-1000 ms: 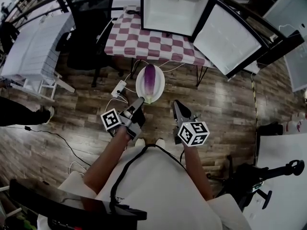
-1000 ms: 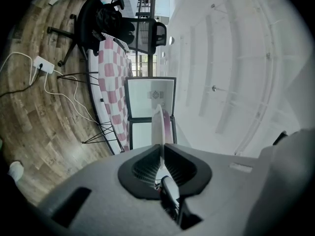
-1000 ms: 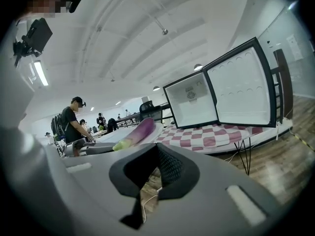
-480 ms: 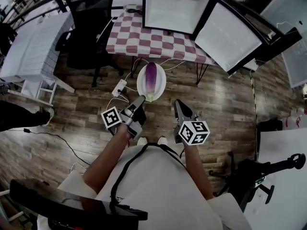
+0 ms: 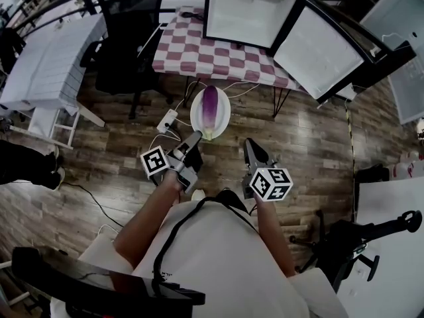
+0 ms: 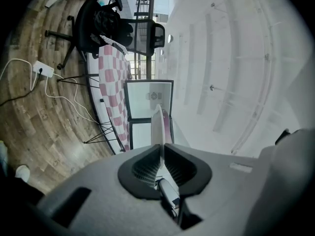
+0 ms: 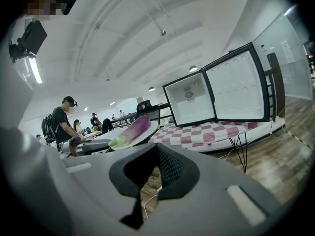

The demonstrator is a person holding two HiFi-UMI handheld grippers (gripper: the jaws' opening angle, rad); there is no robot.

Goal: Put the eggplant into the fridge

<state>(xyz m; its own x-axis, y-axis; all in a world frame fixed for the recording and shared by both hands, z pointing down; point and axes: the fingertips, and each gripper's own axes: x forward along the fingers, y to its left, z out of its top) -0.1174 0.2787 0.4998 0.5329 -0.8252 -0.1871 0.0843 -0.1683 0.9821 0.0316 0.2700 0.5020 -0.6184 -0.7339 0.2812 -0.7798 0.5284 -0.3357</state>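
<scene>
A purple eggplant (image 5: 210,103) with a green stem end lies on a white plate (image 5: 222,113), carried above the wooden floor. My left gripper (image 5: 197,138) is shut on the plate's near rim. In the left gripper view the plate (image 6: 157,124) shows edge-on between the jaws, and a sliver of the eggplant (image 6: 169,124) lies behind it. My right gripper (image 5: 250,144) hangs beside the plate, shut and holding nothing. The small fridge (image 5: 248,12) stands ahead on the table, its door (image 5: 319,50) swung wide open. In the right gripper view the eggplant (image 7: 132,131) lies left of the fridge (image 7: 189,104).
The fridge sits on a table with a red-and-white checked cloth (image 5: 199,55). A black office chair (image 5: 129,38) stands to its left, next to a white slatted table (image 5: 46,65). A power strip (image 5: 167,119) and cables lie on the floor below the plate. People stand in the background (image 7: 61,124).
Both grippers and the plate with the eggplant have moved a little forward toward the table and fridge. The left gripper's hold on the plate is unchanged.
</scene>
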